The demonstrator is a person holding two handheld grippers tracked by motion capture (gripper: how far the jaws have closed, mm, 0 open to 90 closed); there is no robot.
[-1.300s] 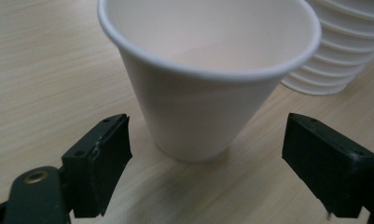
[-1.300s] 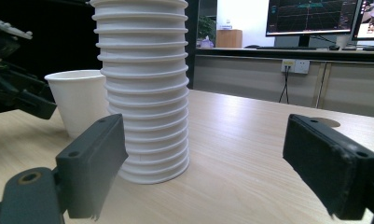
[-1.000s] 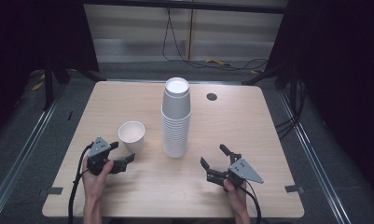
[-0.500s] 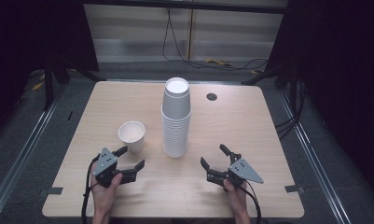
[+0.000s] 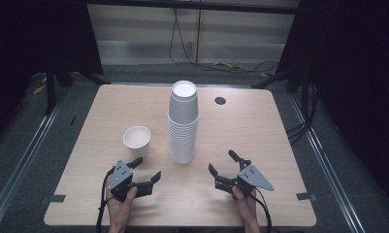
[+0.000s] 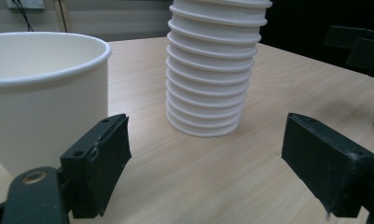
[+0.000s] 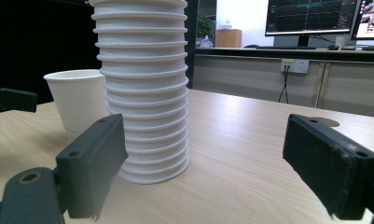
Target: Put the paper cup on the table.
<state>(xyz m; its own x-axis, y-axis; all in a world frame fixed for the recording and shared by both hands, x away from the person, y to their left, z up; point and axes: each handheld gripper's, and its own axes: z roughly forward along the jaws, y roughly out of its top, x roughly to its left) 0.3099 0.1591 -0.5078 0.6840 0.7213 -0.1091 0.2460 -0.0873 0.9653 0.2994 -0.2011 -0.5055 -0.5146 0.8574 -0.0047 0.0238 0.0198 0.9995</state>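
High view: the left gripper (image 5: 144,169), held in a person's left hand (image 5: 119,206) at the table's near edge, has its jaws spread with nothing between them. A single white paper cup (image 5: 137,141) stands upright just beyond it at about 12 o'clock, apart from the jaws. The right gripper (image 5: 223,162), in the right hand (image 5: 245,206), likewise has its jaws spread and empty, angled toward 11 o'clock at the tall stack of white paper cups (image 5: 183,124). That stack stands upside down near the middle of the wooden table (image 5: 260,131), at roughly 1 o'clock from the left gripper, with the single cup just beside it at the stack's 9 o'clock and not touching it. A round dark grommet hole (image 5: 220,101) sits in the tabletop at 2 o'clock from the stack.

Left gripper view: the cup (image 6: 45,93) rises close behind the left-hand jaw, and the stack (image 6: 212,70) stands farther off between the two jaws.

Right gripper view: the stack (image 7: 145,88) stands close behind the left-hand jaw, with the cup (image 7: 77,100) behind it at 9 o'clock. Computer monitors (image 7: 310,16) glow on a counter far behind the table.
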